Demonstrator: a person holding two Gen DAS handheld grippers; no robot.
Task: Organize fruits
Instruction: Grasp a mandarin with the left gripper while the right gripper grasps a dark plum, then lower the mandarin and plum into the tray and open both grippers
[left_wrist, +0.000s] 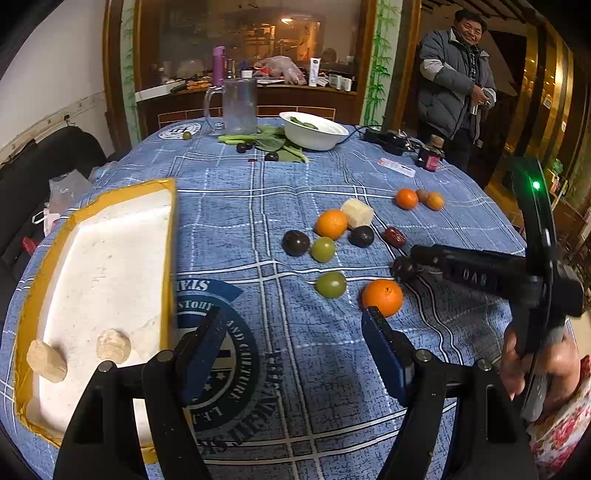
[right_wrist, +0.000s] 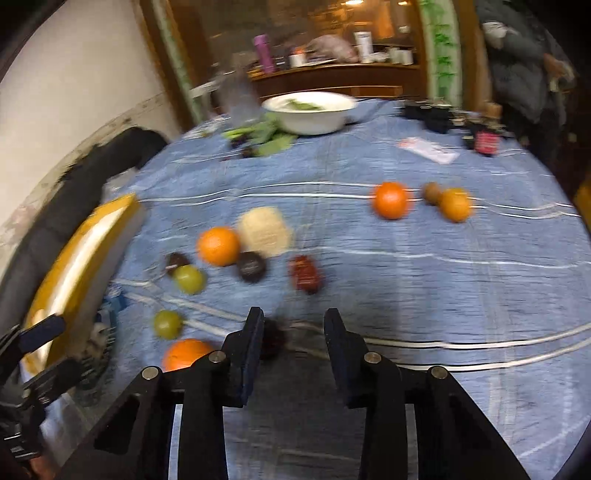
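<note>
White wall (left_wrist: 55, 70) at ten o'clock, scuffed along its base. At twelve, a wood-framed glass partition (left_wrist: 243, 40) glows with warm lamps behind a cluttered counter (left_wrist: 295, 86). A person in a grey padded jacket (left_wrist: 448, 85) stands at two o'clock beside gold-trimmed panelling (left_wrist: 554, 92).

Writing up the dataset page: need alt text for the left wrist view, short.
The open left gripper hovers over a blue plaid tablecloth between a white foam tray holding two pale lumps and a scatter of oranges, green and dark fruits. The right gripper reaches in from the right beside the nearest orange; a person stands beyond.
</note>
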